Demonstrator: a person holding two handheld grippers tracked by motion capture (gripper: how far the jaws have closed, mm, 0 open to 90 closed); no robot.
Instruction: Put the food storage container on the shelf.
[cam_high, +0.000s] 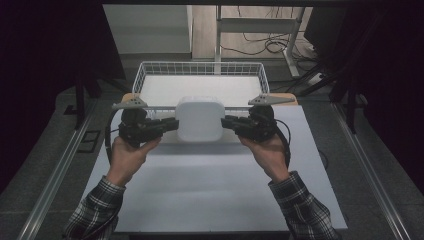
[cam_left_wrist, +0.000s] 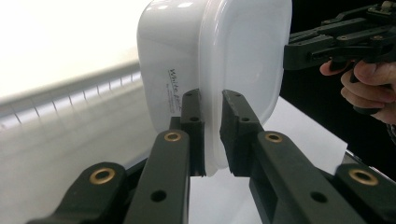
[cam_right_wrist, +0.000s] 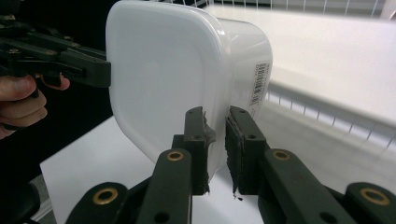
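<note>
A white plastic container (cam_high: 200, 119) with a lid hangs above the white table, just in front of the wire basket (cam_high: 145, 70). My left gripper (cam_high: 175, 124) is shut on its left rim, and my right gripper (cam_high: 224, 122) is shut on its right rim. In the left gripper view the jaws pinch the container's (cam_left_wrist: 196, 56) lid edge at my left gripper (cam_left_wrist: 212, 135), with small black print on the tub's side. In the right gripper view my right gripper (cam_right_wrist: 216, 144) clamps the container's (cam_right_wrist: 168, 74) rim; a barcode label sits on its side. Each view shows the other gripper on the far rim.
The white wire basket with a white floor stands at the table's far edge, right behind the container. The white table top (cam_high: 210, 190) stretches toward the person. Dark curtains hang left and right; a desk frame and cables (cam_high: 265, 45) lie beyond.
</note>
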